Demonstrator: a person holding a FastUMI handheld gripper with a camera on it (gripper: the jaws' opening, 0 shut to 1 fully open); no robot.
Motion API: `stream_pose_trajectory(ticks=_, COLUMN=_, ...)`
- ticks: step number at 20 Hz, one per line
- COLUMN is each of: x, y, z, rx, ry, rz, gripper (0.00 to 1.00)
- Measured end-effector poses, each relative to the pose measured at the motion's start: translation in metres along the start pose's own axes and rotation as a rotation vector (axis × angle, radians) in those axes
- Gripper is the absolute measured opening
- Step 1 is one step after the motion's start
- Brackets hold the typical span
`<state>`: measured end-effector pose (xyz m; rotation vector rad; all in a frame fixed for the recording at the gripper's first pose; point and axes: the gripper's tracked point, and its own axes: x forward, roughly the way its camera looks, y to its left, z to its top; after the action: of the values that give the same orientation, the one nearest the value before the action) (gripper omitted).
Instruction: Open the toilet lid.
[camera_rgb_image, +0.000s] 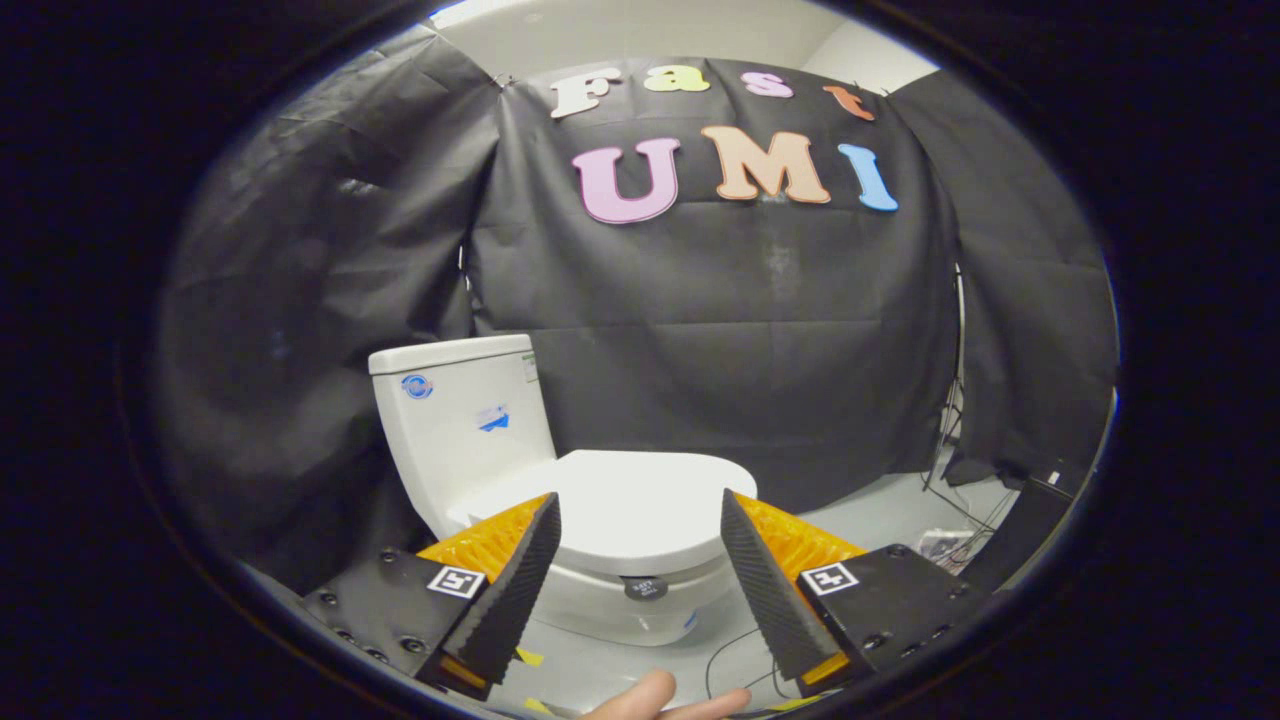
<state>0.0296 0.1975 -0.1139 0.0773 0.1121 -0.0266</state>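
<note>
Toilet lid (630, 505) lies flat and closed on the white toilet (560, 480), beyond my claw (640, 570), whose two fingers are spread wide apart with nothing between them but the front of that lid, which they do not touch. Behind the lid rises the toilet's tank (460, 420), backed by the black cloth wall (740, 320), and to the right of the toilet on the pale floor (880, 520) some thin cables (950, 500) trail near a dark box (1025, 530). Just below the toilet's front, under my claw, the fingertips of a hand (665, 702) show.
</note>
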Motion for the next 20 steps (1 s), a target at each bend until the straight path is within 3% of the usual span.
stream_pose_trajectory(ticks=5, x=0.028, y=-0.006, z=0.03, rx=0.152, ry=-0.068, rz=-0.062, gripper=0.99)
stream_pose_trajectory(ticks=8, x=0.04, y=-0.001, z=0.014, rx=0.248, ry=-0.081, rz=-0.087, gripper=0.99)
stream_pose_trajectory(ticks=10, x=0.04, y=0.01, z=-0.017, rx=0.232, ry=-0.038, rz=-0.079, gripper=0.99)
stream_pose_trajectory(ticks=12, x=0.032, y=0.013, z=-0.046, rx=0.207, ry=0.091, rz=-0.06, gripper=0.99)
stream_pose_trajectory(ticks=15, x=0.042, y=0.006, z=-0.028, rx=0.2, ry=0.037, rz=-0.06, gripper=0.99)
stream_pose_trajectory(ticks=20, x=0.048, y=0.0, z=-0.043, rx=0.185, ry=0.082, rz=-0.074, gripper=0.99)
